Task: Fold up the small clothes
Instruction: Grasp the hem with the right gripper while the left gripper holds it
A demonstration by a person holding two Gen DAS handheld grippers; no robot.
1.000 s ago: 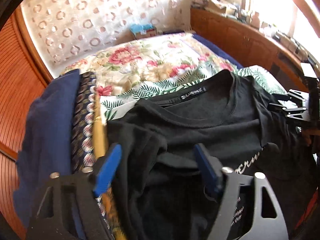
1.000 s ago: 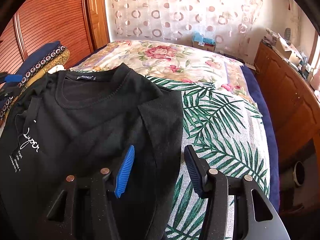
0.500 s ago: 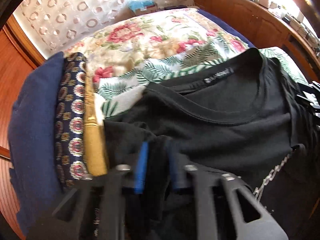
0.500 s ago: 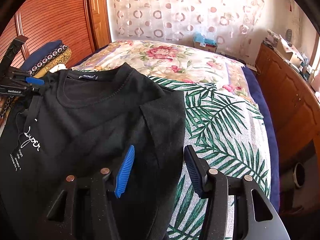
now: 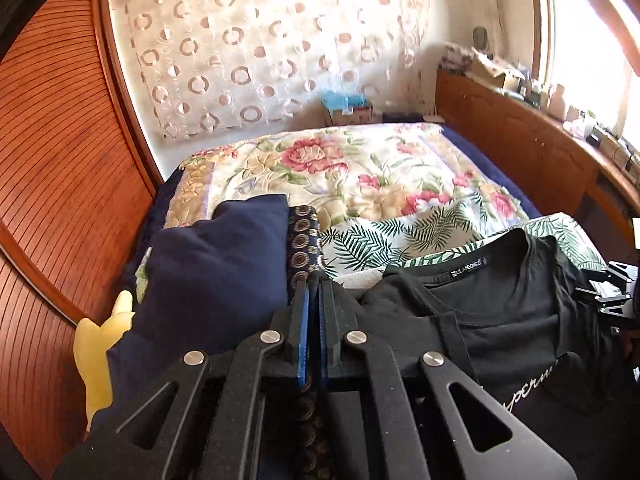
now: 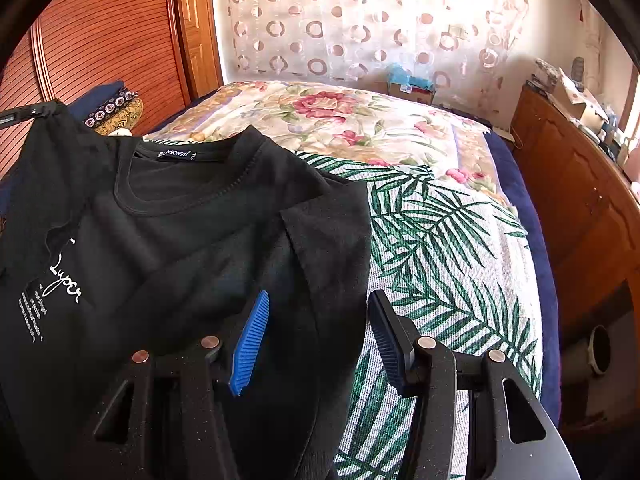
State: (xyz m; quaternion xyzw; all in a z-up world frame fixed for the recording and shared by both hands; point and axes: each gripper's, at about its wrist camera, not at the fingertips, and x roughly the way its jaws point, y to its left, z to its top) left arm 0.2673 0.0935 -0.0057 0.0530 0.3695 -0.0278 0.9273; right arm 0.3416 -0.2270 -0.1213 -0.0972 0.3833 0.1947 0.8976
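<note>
A black T-shirt [image 6: 192, 240] with white script lies on the bed, collar toward the headboard; it also shows in the left wrist view [image 5: 520, 320]. My left gripper [image 5: 313, 300] is shut on the shirt's left sleeve edge and holds it lifted; the raised cloth [image 6: 52, 140] hangs from it at the left of the right wrist view. My right gripper [image 6: 316, 312] is open, low over the shirt's right side, whose sleeve is folded inward. One finger is above the shirt, the other above the palm-leaf cover [image 6: 440, 260].
A stack of folded navy and patterned cloth [image 5: 224, 272] lies at the bed's left edge by the wooden wall. A floral quilt [image 5: 340, 168] covers the far bed. A wooden sideboard [image 6: 580, 200] stands along the right. A yellow item [image 5: 96, 356] sits by the stack.
My left gripper closed on the shirt's left sleeve area and lifted it up and away from the bed. The right gripper stayed still and open.
</note>
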